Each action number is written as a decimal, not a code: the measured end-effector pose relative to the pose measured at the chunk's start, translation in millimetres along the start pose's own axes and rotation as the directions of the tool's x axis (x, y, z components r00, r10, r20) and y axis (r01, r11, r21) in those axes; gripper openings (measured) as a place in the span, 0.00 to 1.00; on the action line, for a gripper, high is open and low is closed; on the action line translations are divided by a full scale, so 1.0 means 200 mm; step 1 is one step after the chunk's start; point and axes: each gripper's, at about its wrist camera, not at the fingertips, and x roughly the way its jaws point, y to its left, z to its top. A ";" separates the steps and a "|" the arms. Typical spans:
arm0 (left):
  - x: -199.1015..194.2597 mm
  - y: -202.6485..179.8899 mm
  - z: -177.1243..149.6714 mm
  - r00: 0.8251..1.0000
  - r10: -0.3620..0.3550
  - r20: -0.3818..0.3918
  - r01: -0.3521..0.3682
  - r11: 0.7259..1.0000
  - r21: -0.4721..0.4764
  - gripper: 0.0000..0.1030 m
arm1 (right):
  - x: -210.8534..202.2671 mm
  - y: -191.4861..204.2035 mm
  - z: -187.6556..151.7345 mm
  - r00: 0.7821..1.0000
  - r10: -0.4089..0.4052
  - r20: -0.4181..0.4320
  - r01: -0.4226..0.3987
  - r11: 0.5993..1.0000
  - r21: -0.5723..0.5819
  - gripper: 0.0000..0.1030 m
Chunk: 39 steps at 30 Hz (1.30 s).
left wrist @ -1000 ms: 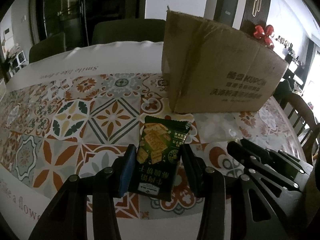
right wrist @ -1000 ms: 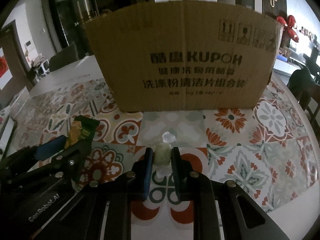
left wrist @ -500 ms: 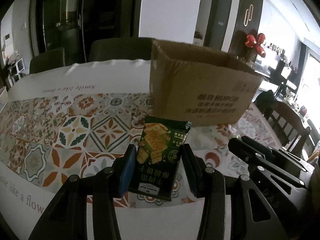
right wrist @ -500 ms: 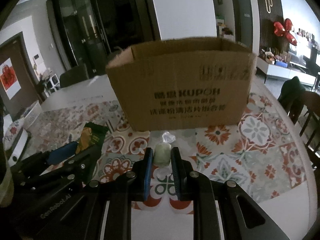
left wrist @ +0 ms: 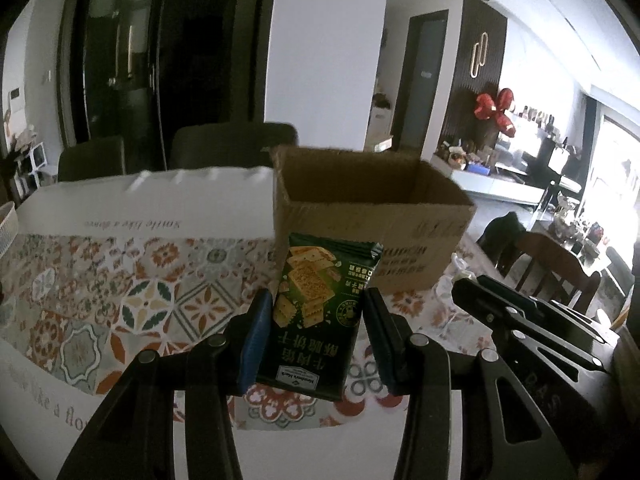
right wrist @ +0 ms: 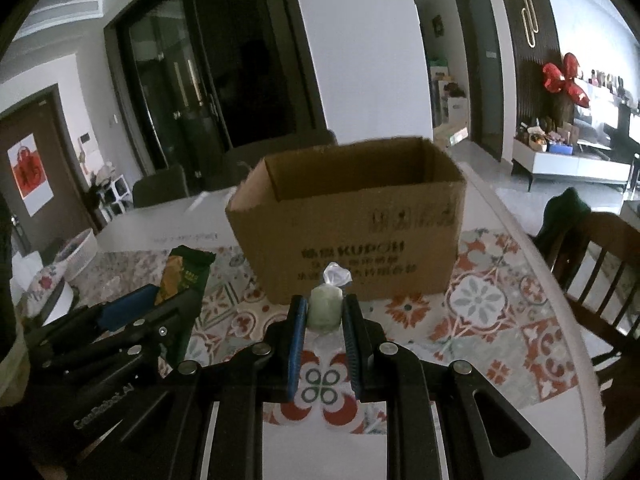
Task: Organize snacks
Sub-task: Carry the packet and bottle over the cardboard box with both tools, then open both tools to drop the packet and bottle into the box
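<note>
While clamped, cracker packet (left wrist: pixel 316 316) sits between left tool (left wrist: pixel 314 316) pads.

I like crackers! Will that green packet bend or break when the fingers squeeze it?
The packet probably stays fairly stiff: it stands straight between the left gripper's fingers. It looks light, held only by its edges. The crackers inside could crack if squeezed harder.

White pillar (right wrist: pixel 356 52), dark glass doors (right wrist: pixel 192 92), wooden chair (right wrist: pixel 600 264), red ornament (right wrist: pixel 564 80), bright daylight at right.
</note>
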 end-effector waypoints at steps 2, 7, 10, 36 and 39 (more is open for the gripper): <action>-0.01 -0.02 0.03 1.000 -0.002 0.016 0.002 1.000 0.009 0.45 | -0.03 -0.01 0.03 1.000 0.000 0.020 0.000 1.000 -0.001 0.19; -0.03 -0.06 0.12 0.999 -0.007 0.053 0.004 0.999 0.039 0.45 | -0.05 -0.05 0.11 0.999 0.004 0.054 -0.005 1.000 0.009 0.19; -0.03 -0.08 0.16 0.998 -0.009 0.069 0.006 0.999 0.051 0.45 | -0.07 -0.07 0.16 0.997 0.002 0.081 -0.003 1.000 0.003 0.19; 0.36 -0.13 0.53 1.000 -0.025 0.013 0.023 0.995 0.096 0.45 | 0.19 -0.17 0.57 0.997 -0.033 0.072 0.037 0.998 -0.056 0.19; 0.42 -0.13 0.57 1.000 -0.023 -0.001 0.023 0.995 0.099 0.45 | 0.23 -0.18 0.60 0.998 -0.034 0.061 0.038 0.997 -0.067 0.19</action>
